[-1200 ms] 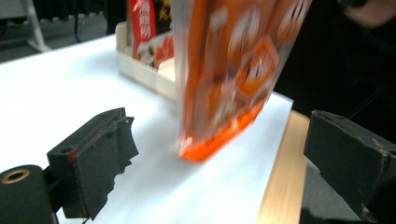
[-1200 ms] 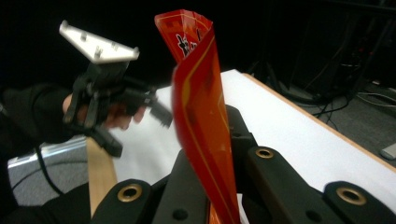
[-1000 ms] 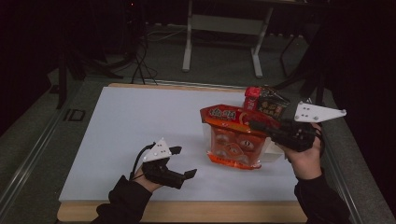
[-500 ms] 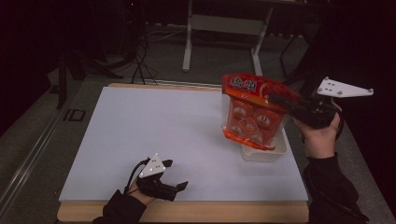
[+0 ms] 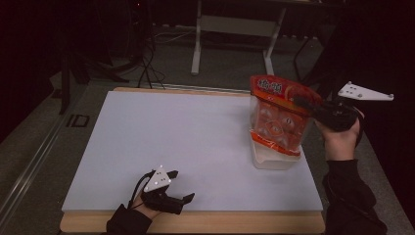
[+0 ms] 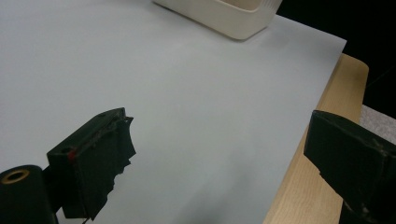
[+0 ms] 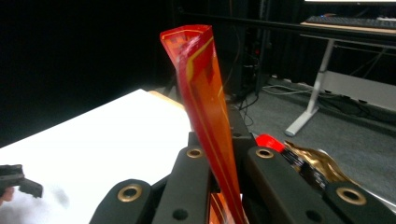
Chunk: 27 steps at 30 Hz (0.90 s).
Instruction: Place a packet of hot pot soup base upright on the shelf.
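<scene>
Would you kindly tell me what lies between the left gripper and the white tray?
Nothing: in the high view, bare white mat separates the left gripper from the white tray.

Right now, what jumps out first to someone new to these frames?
The orange snack bag, clamped by its top edge in the right gripper and hanging upright over the white tray at the mat's right side. Next, the left gripper, jaws open and empty, low at the near edge of the pale mat.

Pale characters on the orange snack bag's (image 5: 277,115) header, unreadable
</scene>
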### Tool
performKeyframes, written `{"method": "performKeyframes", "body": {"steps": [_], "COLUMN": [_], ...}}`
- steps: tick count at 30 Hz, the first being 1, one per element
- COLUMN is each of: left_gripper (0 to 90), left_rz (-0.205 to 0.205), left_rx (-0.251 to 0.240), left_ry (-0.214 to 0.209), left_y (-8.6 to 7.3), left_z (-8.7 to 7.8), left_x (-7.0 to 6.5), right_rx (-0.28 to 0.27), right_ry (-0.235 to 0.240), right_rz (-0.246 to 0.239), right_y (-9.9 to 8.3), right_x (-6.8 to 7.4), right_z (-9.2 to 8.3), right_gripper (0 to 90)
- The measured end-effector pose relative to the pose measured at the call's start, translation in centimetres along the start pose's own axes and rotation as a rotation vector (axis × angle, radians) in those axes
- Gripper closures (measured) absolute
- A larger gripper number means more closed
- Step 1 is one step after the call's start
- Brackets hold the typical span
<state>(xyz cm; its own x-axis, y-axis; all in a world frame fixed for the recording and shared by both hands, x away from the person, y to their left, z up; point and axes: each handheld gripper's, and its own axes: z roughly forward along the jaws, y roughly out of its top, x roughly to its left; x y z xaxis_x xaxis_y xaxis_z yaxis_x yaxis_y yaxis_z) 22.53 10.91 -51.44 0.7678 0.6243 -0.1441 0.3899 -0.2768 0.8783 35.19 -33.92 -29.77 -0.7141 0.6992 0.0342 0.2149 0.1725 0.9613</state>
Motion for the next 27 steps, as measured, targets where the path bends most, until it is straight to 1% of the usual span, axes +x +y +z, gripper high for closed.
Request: {"method": "performKeyframes", "body": {"steps": [4, 8, 10, 12, 14, 17, 19, 23, 27], "left_gripper": [7.1, 7.0, 7.0, 7.0, 7.0, 7.0, 7.0, 7.0, 7.0], "left_rz": [-0.005, -0.003, -0.004, -0.007, -0.01, -0.016, -0.022, -0.019, -0.03], "left_rx": [0.006, 0.01, 0.011, 0.009, 0.011, 0.018, 0.02, 0.023, 0.027], "left_ry": [-0.001, -0.004, -0.008, -0.007, -0.006, -0.008, -0.014, -0.012, -0.01], "left_y": [-0.1, -0.1, -0.1, -0.2, -0.2, -0.4, -0.4, -0.5, -0.6], "left_z": [0.1, 0.2, 0.2, 0.2, 0.3, 0.4, 0.4, 0.5, 0.6], "left_x": [0.1, 0.0, 0.0, 0.1, 0.2, 0.2, 0.2, 0.2, 0.4], "right_rx": [0.012, 0.026, 0.032, 0.027, 0.035, 0.047, 0.056, 0.052, 0.056], "right_ry": [-0.01, -0.011, -0.018, -0.01, -0.013, -0.007, -0.017, -0.01, -0.016], "right_rz": [0.02, 0.03, 0.035, 0.058, 0.06, 0.062, 0.064, 0.089, 0.107], "right_y": [-1.0, -1.5, -1.9, -2.3, -2.6, -3.2, -3.5, -4.3, -5.1], "right_x": [-1.0, -1.4, -1.6, -1.9, -1.9, -1.9, -1.9, -2.1, -2.4], "right_z": [0.2, 0.6, 0.8, 0.8, 0.9, 1.3, 1.4, 1.4, 1.2], "right_gripper": [90.0, 90.0, 90.0, 90.0, 90.0, 90.0, 90.0, 90.0, 90.0]}}
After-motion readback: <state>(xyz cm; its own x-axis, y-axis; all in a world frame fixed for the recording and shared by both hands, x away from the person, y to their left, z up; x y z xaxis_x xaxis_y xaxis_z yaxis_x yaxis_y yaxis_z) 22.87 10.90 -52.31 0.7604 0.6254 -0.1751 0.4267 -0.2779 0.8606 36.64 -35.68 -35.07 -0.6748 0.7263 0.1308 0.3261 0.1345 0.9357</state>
